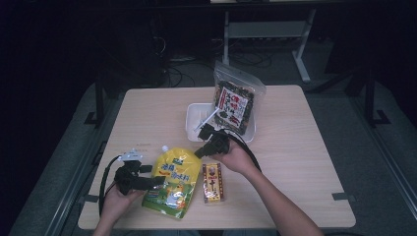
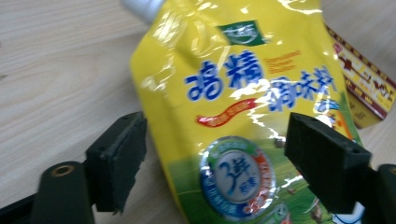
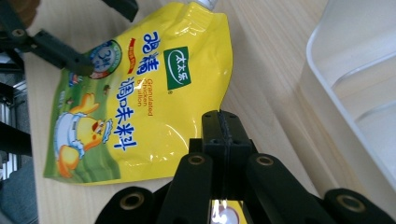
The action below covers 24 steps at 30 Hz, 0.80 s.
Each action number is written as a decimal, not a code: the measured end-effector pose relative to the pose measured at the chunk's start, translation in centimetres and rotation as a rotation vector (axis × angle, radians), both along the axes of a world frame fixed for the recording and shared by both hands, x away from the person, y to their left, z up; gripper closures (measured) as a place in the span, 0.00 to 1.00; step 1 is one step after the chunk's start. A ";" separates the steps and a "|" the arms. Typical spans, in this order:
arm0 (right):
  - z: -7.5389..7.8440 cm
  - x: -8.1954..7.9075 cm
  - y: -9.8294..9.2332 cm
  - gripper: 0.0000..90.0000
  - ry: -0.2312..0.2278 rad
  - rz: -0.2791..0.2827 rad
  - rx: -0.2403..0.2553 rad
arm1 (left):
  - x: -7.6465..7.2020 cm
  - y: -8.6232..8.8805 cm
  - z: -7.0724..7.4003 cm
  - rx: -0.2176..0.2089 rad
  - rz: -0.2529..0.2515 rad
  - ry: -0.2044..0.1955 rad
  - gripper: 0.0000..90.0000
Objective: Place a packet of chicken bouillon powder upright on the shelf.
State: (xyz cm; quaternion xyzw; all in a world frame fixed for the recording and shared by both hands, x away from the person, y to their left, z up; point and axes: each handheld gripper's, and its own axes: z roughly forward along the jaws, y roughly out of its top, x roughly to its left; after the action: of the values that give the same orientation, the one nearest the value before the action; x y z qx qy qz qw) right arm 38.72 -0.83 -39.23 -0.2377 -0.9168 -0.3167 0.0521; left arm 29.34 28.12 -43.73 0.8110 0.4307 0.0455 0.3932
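A yellow spouted pouch (image 1: 173, 183) with blue lettering lies flat near the table's front edge. My left gripper (image 1: 158, 181) is at the pouch's left edge. In the left gripper view its jaws stand open (image 2: 215, 140) on either side of the pouch (image 2: 233, 93), and the pads do not press on it. My right gripper (image 1: 202, 131) hovers just in front of the white tray (image 1: 192, 123). Its jaws are shut (image 3: 222, 130) with nothing between them, above the pouch (image 3: 140, 93).
A dark seaweed snack bag (image 1: 236, 101) leans upright in the tray. A small red and yellow box (image 1: 214, 182) lies right of the pouch, under the right forearm. The tray's rim (image 3: 345, 93) is close on the right gripper's right.
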 end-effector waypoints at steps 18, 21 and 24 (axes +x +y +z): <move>4.3 -2.1 -2.1 1.00 -0.085 0.011 0.074 | 0.8 -0.4 -1.2 -0.208 -0.142 0.135 0.38; 4.9 -2.4 -2.3 1.00 -0.094 0.015 0.080 | 0.9 -0.3 -1.1 -0.225 -0.148 0.131 0.44; 5.4 -2.6 -2.6 1.00 -0.109 0.017 0.086 | 0.8 0.0 -0.9 -0.258 -0.149 0.119 0.55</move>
State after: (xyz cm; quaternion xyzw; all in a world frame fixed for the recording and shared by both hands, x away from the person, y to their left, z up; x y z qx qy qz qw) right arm 36.14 -3.39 -33.84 -0.2098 -0.9058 -0.3678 0.0148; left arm 30.16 28.13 -44.64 0.7847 0.3943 -0.0876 0.4702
